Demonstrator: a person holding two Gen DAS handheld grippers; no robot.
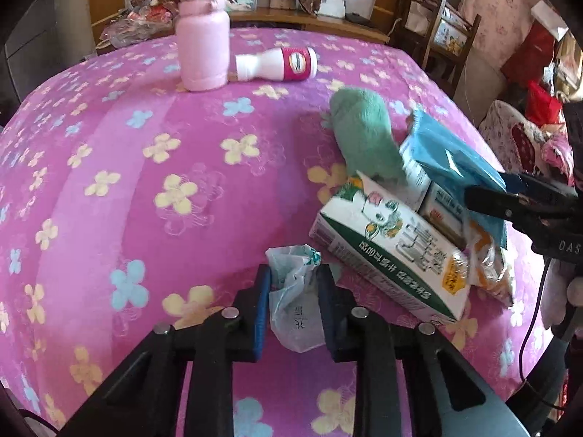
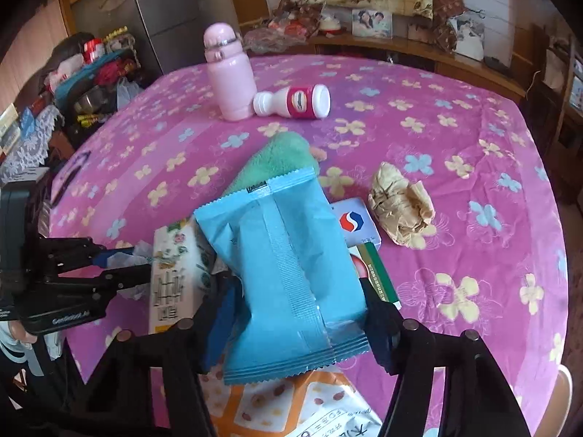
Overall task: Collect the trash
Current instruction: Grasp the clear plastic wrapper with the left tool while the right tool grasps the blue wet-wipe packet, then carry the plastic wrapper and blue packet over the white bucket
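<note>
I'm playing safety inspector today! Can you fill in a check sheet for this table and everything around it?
Surface: table under a pink cloth with a flower print.
Job's things: crumpled clear wrapper; blue packet; milk carton; crumpled brown paper; orange-patterned snack bag; small white bottle lying on its side.
Clutter: pink flask standing upright; green cloth; two cards beside the packet.
Grippers: left gripper shut on the clear wrapper; right gripper has the blue packet between its pads.
Cables: a dark cable hangs by the right gripper.
Surroundings: fridge, wooden shelf with framed photos, chairs.
</note>
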